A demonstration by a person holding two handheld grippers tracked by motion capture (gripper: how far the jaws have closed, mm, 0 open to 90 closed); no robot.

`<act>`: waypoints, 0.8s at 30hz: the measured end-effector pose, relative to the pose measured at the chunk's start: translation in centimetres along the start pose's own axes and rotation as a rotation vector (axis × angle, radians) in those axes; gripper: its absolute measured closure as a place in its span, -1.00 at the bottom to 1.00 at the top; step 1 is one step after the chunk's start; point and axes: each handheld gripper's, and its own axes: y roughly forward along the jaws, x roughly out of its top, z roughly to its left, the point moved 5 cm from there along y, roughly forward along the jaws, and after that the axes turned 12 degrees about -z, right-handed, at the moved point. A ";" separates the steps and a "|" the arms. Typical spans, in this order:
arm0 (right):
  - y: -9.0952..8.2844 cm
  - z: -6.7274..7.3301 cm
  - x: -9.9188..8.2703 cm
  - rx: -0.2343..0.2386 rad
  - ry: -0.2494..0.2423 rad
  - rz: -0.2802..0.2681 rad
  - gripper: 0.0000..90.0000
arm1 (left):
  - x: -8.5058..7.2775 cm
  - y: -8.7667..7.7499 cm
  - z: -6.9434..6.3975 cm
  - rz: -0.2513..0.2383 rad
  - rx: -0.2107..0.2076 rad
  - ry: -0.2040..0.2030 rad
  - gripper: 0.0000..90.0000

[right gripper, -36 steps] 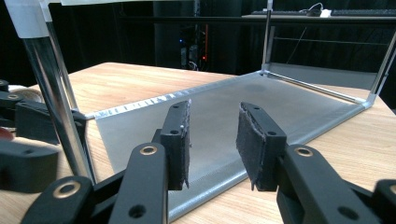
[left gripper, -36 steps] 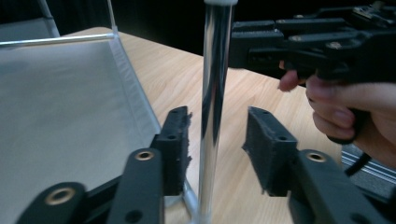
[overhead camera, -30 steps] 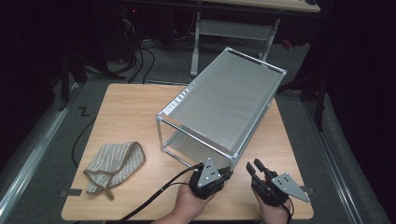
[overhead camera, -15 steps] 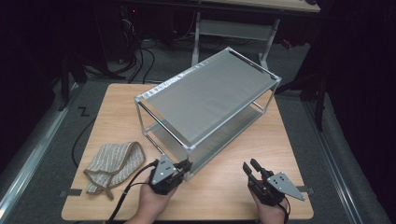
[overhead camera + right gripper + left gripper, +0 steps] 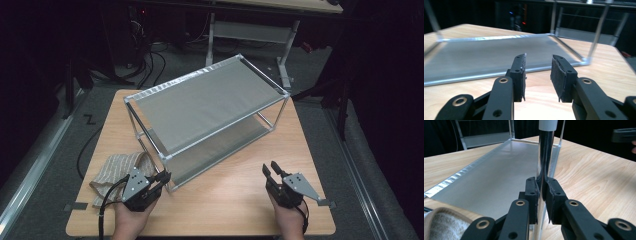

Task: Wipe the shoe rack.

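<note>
Your left gripper (image 5: 162, 178) pinches the near corner post (image 5: 545, 152) of the rack (image 5: 210, 107), which stands across the middle of the table (image 5: 240, 200). Your right gripper (image 5: 273, 169) rests near the front edge, jaws spread and holding nothing. I judge the rack is in your grip but not yet placed squarely. The cloth (image 5: 116, 167) lies beside it, untouched. No label or writing can be read.

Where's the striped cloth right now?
In the high view the striped cloth lies on the table's near-left part, beside the metal rack's near-left corner post and just behind the left gripper, which is clamped on that post.
</note>
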 end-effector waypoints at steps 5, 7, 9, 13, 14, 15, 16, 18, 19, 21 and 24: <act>3.6 -2.4 0.4 -0.065 0.019 0.030 0.44 | -0.1 -0.5 0.0 -0.005 -0.012 -0.001 0.78; 5.1 -3.3 0.7 -0.092 0.011 0.025 0.44 | -0.1 -0.6 0.1 -0.006 -0.015 -0.002 0.78; 6.7 -4.1 0.8 -0.115 0.010 0.031 0.44 | -0.1 -0.6 0.1 -0.007 -0.017 -0.005 0.78; 9.8 -6.1 0.6 -0.167 0.008 0.043 0.44 | -0.2 -0.7 0.0 -0.008 -0.020 -0.008 0.78; 10.5 -6.6 0.6 -0.179 0.006 0.043 0.45 | -0.2 -0.8 0.0 -0.011 -0.021 -0.009 0.78; 11.1 -7.2 0.6 -0.190 0.001 0.051 0.45 | -0.2 -0.8 0.0 -0.012 -0.023 -0.008 0.78; 11.8 -7.7 0.6 -0.200 0.003 0.050 0.45 | -0.3 -0.8 -0.1 -0.016 -0.024 -0.010 0.78; 13.0 -8.8 0.4 -0.223 0.018 0.055 0.46 | -0.3 -0.8 -0.1 -0.021 -0.025 -0.012 0.78; 13.4 -9.0 0.4 -0.229 0.020 0.063 0.46 | -0.3 -0.8 -0.1 -0.020 -0.026 -0.011 0.79; 14.3 -9.7 0.3 -0.251 0.018 0.053 0.46 | -0.3 -0.8 0.0 -0.014 -0.031 -0.007 0.79; 15.7 -10.8 0.5 -0.276 0.023 0.065 0.46 | -0.2 -0.8 0.0 -0.009 -0.033 -0.006 0.79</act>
